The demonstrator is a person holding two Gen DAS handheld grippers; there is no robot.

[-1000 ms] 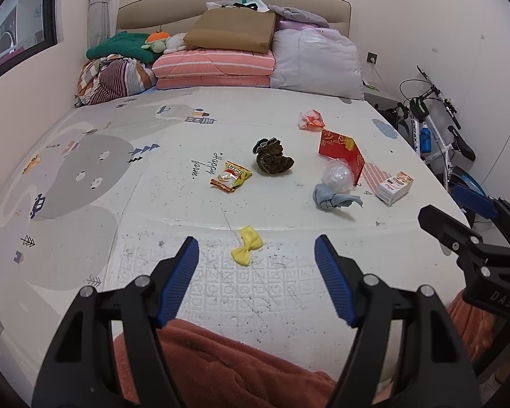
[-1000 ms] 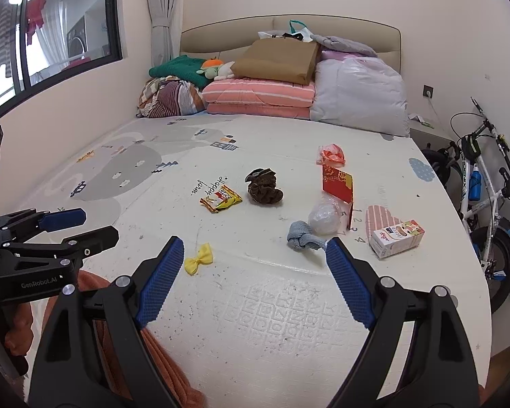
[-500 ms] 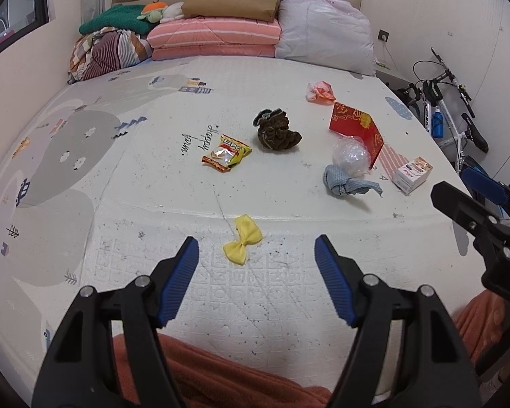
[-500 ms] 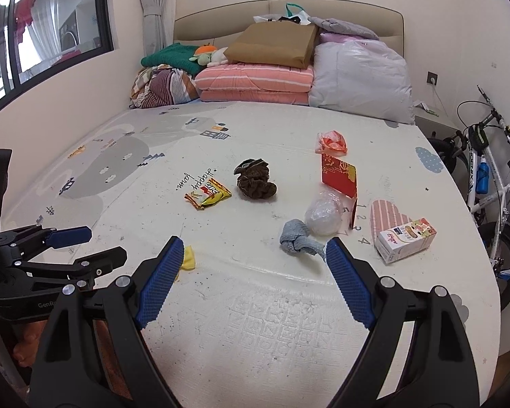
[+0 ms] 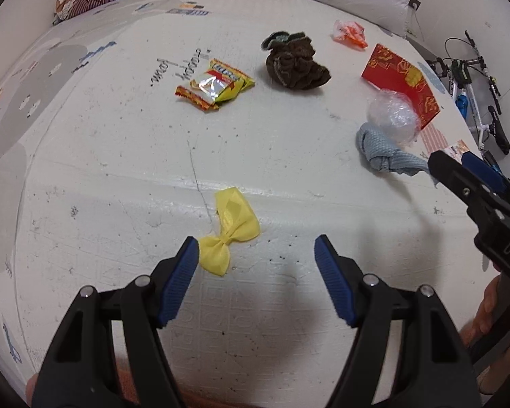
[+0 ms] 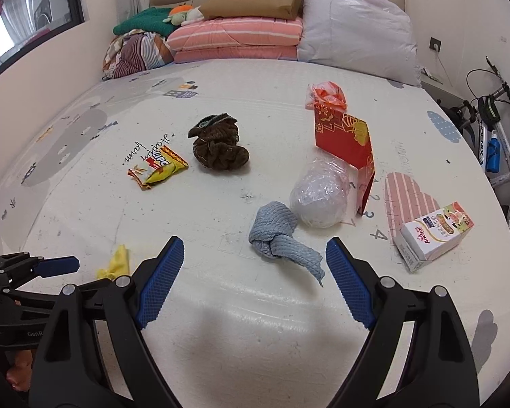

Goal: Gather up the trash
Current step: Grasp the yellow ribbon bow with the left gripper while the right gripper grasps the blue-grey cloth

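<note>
- Left claw [image 5: 256, 250] tilts steeply down over the bed [image 5: 119, 156], jaws wide and empty; yellow bow [image 5: 229, 229] at its eleven o'clock, beside one pad.
- Right claw [image 6: 255, 255] angles downward, jaws wide; knotted blue cloth [image 6: 278, 234] at twelve o'clock, untouched.

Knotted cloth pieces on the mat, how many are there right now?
2. The brown cloth lies mid-mat beside the snack wrapper. The grey-blue cloth lies nearer, against the clear plastic ball, ahead of the right gripper. None looks hidden.
</note>
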